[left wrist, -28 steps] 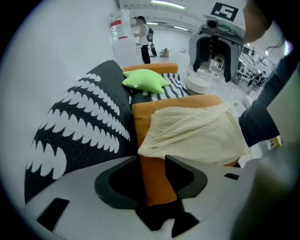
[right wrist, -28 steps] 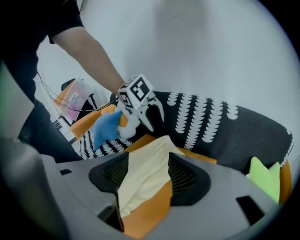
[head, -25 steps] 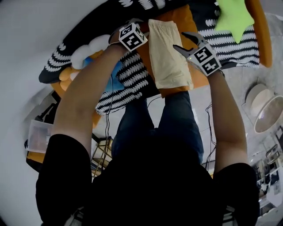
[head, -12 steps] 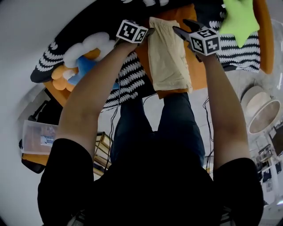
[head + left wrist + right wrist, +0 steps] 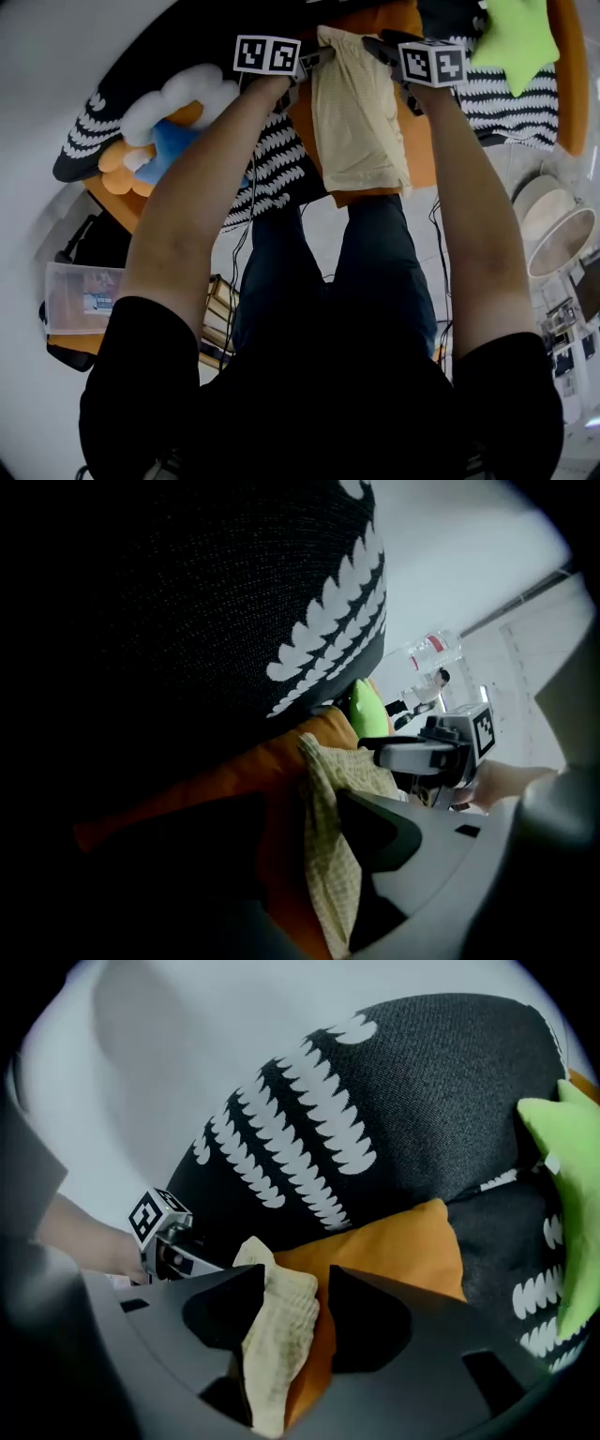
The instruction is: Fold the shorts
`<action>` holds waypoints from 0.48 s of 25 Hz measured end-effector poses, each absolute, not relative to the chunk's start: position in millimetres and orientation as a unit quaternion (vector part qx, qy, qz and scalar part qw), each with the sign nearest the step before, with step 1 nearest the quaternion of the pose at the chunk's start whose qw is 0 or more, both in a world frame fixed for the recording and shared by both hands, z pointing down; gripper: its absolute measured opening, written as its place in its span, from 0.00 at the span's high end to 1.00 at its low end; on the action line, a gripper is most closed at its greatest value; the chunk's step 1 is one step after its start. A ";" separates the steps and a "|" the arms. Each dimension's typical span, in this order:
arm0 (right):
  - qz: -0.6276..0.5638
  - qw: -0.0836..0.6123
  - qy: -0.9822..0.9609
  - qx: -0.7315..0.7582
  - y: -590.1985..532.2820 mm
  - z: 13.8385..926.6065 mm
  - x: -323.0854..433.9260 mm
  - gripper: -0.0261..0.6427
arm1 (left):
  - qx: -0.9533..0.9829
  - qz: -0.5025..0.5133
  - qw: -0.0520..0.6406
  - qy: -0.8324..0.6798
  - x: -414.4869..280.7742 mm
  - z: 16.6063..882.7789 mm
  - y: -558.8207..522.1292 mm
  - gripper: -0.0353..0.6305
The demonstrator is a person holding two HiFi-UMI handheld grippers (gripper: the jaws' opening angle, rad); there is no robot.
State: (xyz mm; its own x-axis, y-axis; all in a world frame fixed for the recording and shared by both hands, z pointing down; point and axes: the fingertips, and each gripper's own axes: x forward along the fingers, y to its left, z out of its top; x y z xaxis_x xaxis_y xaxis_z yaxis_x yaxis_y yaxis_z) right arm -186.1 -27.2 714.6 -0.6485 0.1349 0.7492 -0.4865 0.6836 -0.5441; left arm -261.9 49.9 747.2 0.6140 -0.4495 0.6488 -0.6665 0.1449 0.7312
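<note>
Two shorts (image 5: 356,122) corners sit between parted jaws: left claw (image 5: 300,799) just opening, right claw (image 5: 298,1283) just closing, unclamped.

This looks like a living-room corner in a home. An orange sofa (image 5: 394,1251) carries black-and-white cushions (image 5: 375,1101), a green star cushion (image 5: 516,37) and a cloud-shaped soft toy (image 5: 178,103). It stands against a plain white wall (image 5: 187,1054), and a clear storage box (image 5: 80,298) sits on the floor beside it.
</note>
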 end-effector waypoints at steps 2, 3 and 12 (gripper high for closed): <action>0.393 0.415 -0.814 0.102 -24.8 720.5 -185.0 0.63 | 0.640 0.049 0.638 -0.426 -264.3 746.3 48.5 0.53; 0.395 0.421 -0.810 0.101 -23.9 723.0 -183.9 0.63 | 0.635 0.031 0.645 -0.424 -265.7 746.0 48.0 0.53; 0.389 0.439 -0.807 0.071 -16.8 712.7 -180.4 0.80 | 0.662 0.059 0.645 -0.378 -251.6 730.3 51.8 0.86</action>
State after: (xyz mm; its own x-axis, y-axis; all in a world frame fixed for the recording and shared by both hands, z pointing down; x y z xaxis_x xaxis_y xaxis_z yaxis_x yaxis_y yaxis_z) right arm -180.4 -16.8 712.7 -0.6044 0.2266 0.7638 -0.4571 0.6866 -0.5654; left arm -251.6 51.8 730.3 0.7069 -0.4247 0.5656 -0.5765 0.1173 0.8086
